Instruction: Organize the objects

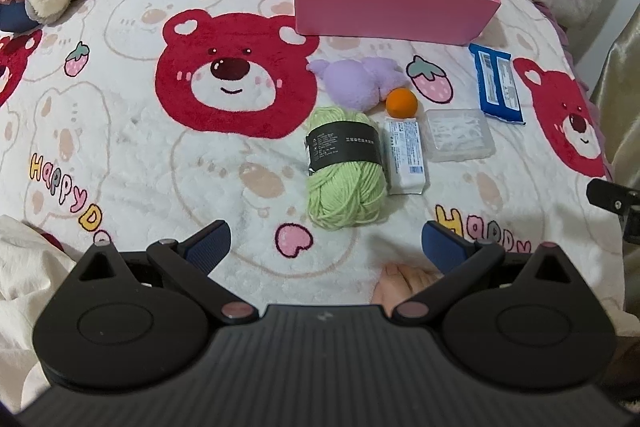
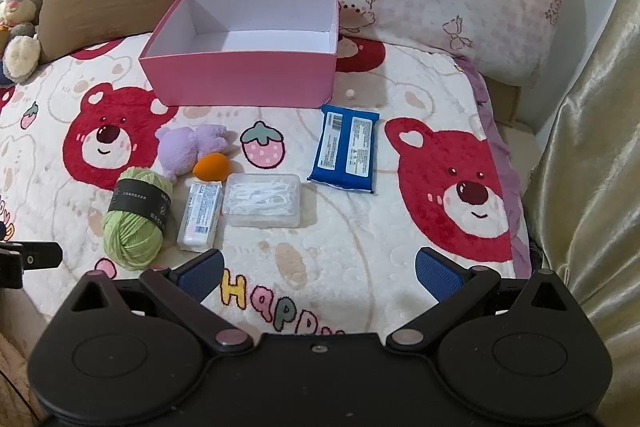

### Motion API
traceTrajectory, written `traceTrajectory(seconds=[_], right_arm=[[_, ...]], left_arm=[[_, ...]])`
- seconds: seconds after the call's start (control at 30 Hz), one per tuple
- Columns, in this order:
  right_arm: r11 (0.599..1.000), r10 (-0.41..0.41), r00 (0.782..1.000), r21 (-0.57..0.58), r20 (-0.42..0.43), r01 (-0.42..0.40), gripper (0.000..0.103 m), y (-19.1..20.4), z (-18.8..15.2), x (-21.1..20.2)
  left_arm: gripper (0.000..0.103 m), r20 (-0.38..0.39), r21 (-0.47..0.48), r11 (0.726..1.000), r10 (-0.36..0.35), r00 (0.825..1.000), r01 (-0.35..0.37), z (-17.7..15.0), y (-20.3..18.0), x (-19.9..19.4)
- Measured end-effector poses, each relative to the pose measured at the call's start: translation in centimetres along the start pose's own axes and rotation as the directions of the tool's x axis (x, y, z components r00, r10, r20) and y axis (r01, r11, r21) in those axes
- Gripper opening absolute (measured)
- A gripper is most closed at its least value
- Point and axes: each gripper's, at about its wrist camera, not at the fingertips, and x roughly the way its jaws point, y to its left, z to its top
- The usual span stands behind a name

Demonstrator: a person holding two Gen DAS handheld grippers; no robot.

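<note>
The box is set open and empty well ahead of both pairs of fingers, at the far side of the blanket. The left gripper is held wide open with nothing between its pads; the yarn lies just ahead of them, slightly right of centre. The right gripper is likewise spread wide and empty, with the clear case ahead and to the left of its fingers and the blue pack farther ahead. A white packet is seen touching the yarn on its right, and an orange ball sits beyond it against the purple plush.

Nothing appears packed yet. Since the items are crowded, the white packet could be dragged along if the yarn is closed on off-centre. The ball would likely roll if the plush is nudged. On the soft blanket, flat items may be pressed in rather than gripped.
</note>
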Motion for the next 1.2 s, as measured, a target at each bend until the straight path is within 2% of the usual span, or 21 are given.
traceTrajectory(seconds=[0.17, 0.3, 0.43, 0.63, 0.77, 1.2], right_arm=[[1.0, 0.013, 1.0, 0.012, -0.002, -0.013, 0.103, 0.1, -0.1, 0.2], [1.0, 0.022, 1.0, 0.01, -0.006, -0.022, 0.103, 0.2, -0.2, 0.3], [1.0, 0.028, 1.0, 0.009, -0.012, -0.027, 0.103, 0.5, -0.2, 0.4], [1.0, 0.031, 0.999, 0.006, -0.02, -0.031, 0.103, 0.7, -0.2, 0.7], [1.0, 0.031, 0.999, 0.005, -0.021, -0.031, 0.103, 0.7, -0.2, 0.7], [0.999, 0.032, 0.999, 0.002, -0.023, -0.032, 0.103, 0.8, -0.3, 0.9]], left_arm=[[0.103, -0.006, -0.029, 0.999, -0.019, 1.0, 0.019, 0.0, 0.4, 0.3], [0.103, 0.0, -0.016, 1.0, 0.01, 1.0, -0.01, -0.1, 0.3, 0.6], [0.103, -0.019, -0.023, 1.0, -0.005, 1.0, 0.005, -0.1, 0.6, 1.2], [0.103, -0.021, -0.011, 1.0, -0.007, 1.0, 0.007, -0.2, 0.5, 1.2], [0.103, -0.025, 0.013, 1.0, 0.021, 0.999, -0.02, -0.3, 0.3, 1.5], [0.103, -0.025, 0.043, 0.999, 0.0, 1.0, 0.001, -0.4, -0.1, 1.0]])
